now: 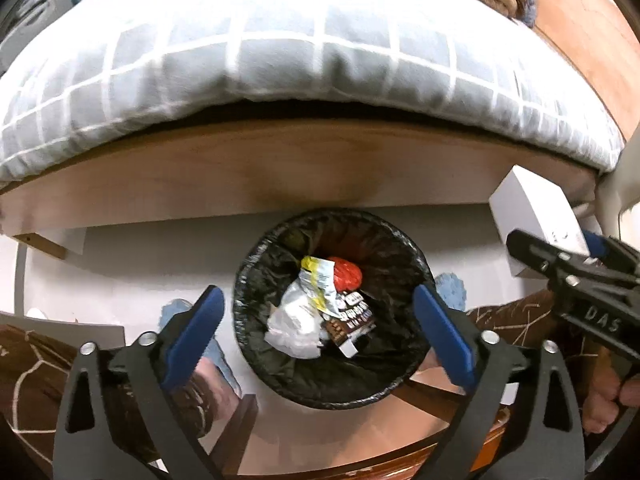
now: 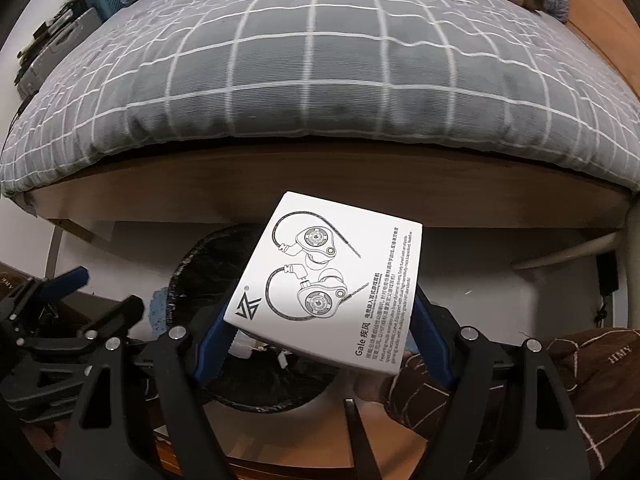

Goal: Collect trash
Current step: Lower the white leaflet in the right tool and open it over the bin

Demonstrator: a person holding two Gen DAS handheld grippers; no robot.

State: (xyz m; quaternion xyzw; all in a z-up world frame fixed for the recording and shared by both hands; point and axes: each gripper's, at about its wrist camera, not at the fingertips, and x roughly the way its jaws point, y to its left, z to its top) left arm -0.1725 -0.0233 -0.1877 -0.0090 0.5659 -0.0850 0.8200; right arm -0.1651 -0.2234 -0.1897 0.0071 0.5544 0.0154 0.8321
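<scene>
A round bin lined with a black bag (image 1: 256, 264) stands on the floor by the bed. In it lie crumpled white plastic (image 1: 292, 320), a yellow and white wrapper (image 1: 316, 280), a red wrapper (image 1: 348, 274) and a brown packet (image 1: 352, 316). My left gripper (image 1: 318, 296) hangs straight above the bin, open, with nothing between its blue pads. My right gripper (image 2: 320, 304) is shut on a white earphone box (image 2: 328, 280), held tilted over the bin's right rim (image 2: 200, 264). From the left wrist view that box (image 1: 528, 208) and the right gripper (image 1: 560, 256) sit at the right edge.
A bed with a grey checked cover (image 2: 320, 80) and a wooden side board (image 1: 280, 176) rises just behind the bin. A person's legs in brown patterned trousers (image 2: 560, 380) and blue slippers (image 1: 452, 288) flank the bin. A wooden edge (image 1: 360, 452) lies below the grippers.
</scene>
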